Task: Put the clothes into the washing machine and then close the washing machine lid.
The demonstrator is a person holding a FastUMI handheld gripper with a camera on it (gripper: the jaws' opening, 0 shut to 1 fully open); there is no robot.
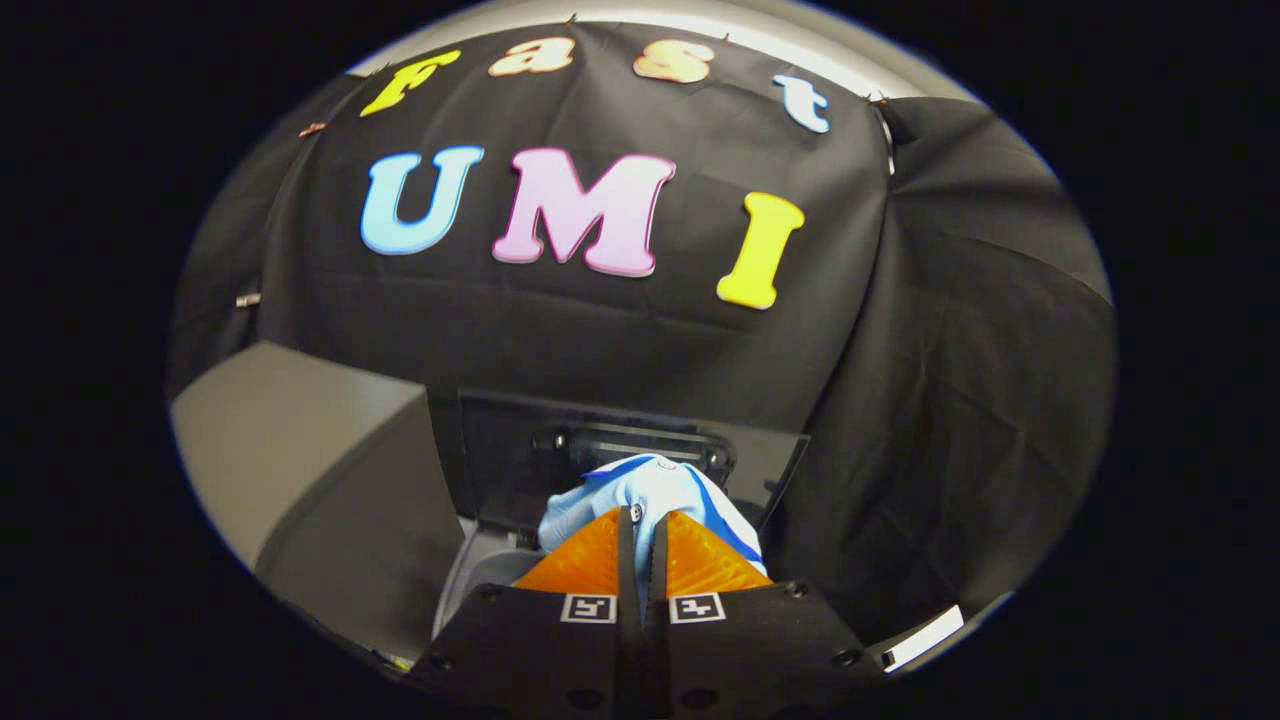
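While the black cloth wall (620,350) takes the whole background, the largest object before it is the washing machine (480,570), and I use it as the landmark; its pale tub opening is seen just under the gripper, a little to the side of the fingers. To one side of the washing machine stands a big grey box-like body (300,450), touching or almost touching it; I cannot tell if it belongs to the machine. At the back of the washing machine the dark lid (520,450) stands raised and open, leaning toward the wall, with its hinge part in the middle.

Smaller than these is the gripper (642,530); its two fingers are pressed nearly together, clenched on a fold of the light blue garment (660,490), which bunches up just ahead of the fingertips and hangs over the washing machine, in front of the lid; it is lifted and not yet inside the tub.

In my judgement the step in hand is to carry the garment above the opening and let it go; some risks are there. The hold is only on a small fold, so the cloth may slip out early and fall on the rim of the washing machine; a loose end may stay hanging over the edge and then be caught when the lid goes down; also the fingers may knock the raised lid if they go too far back.
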